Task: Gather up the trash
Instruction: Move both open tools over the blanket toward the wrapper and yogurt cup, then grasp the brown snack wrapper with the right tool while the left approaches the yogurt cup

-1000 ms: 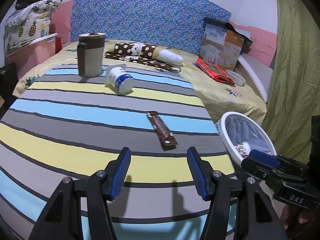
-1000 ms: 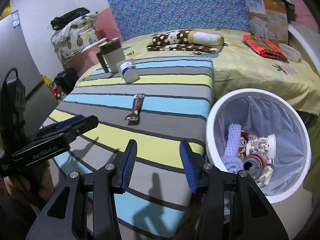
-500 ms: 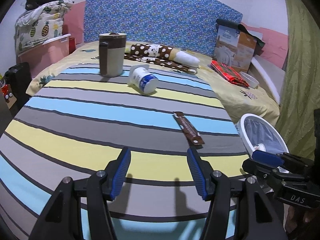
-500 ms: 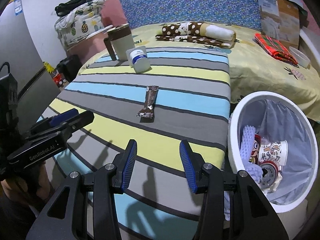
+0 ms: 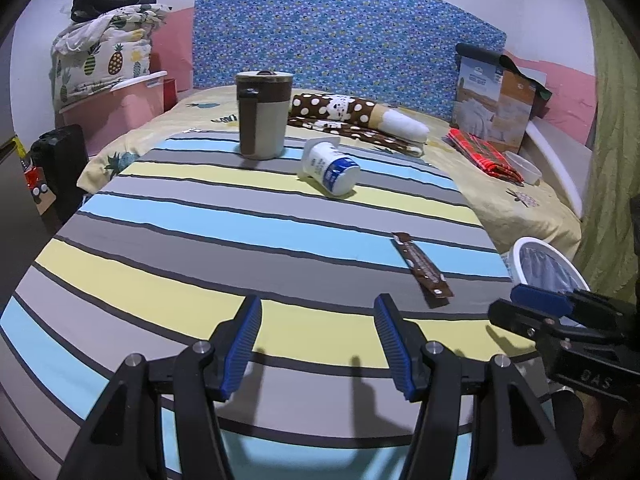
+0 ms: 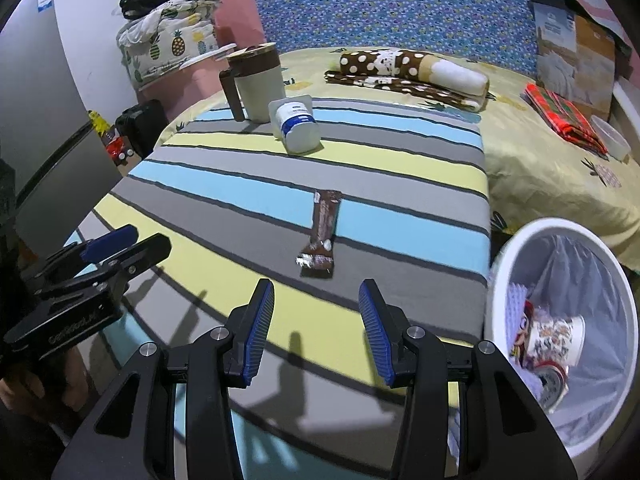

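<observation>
Nearer now: flat, crinkled brown wrapper (image 6: 322, 236).

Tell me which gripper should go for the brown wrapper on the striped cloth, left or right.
Right, most likely. In its own view the right gripper has open fingers with the brown wrapper just ahead, and the white bin is on its side. The left gripper sees the wrapper off to one side.
</observation>
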Demonstrator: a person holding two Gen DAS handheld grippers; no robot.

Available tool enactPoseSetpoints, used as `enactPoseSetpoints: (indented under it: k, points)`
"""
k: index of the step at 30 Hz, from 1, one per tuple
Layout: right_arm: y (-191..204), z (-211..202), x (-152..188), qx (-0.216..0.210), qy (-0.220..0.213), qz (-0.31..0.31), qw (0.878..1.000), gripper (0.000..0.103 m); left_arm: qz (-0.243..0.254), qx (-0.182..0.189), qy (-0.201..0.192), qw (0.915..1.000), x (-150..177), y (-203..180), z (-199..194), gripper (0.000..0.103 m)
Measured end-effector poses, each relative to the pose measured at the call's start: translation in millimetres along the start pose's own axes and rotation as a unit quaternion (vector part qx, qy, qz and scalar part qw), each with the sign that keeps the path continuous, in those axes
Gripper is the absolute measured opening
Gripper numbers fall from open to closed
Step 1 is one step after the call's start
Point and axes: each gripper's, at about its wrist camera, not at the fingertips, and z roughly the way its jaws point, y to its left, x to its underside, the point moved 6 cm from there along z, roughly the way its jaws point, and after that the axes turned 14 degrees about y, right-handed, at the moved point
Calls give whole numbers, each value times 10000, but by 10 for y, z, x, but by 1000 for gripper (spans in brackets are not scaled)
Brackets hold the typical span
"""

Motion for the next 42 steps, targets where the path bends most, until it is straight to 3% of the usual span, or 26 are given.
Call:
enactPoseSetpoints:
  k: [13,15,17,18,42]
  points:
    - [37,343,-206,33,268,-59,9996,46,-42,-100,69,9999,-216,221,125,60]
    - [36,409,-205,101,367,-74,9992,43,-50,-67,94,9999,-248,225,150,60]
    - [27,460,-190,121,465,-83,9988,30,-50,-32,125,9999,-277,218,179,60]
    - [21,468,-176,128,476,-71,9988,30,-36,-29,132,9999,-289,210,194,60]
    - [-392,188,-148,-101,-59,429,9990,29,206,81,358,9991,-953,-319,646,60]
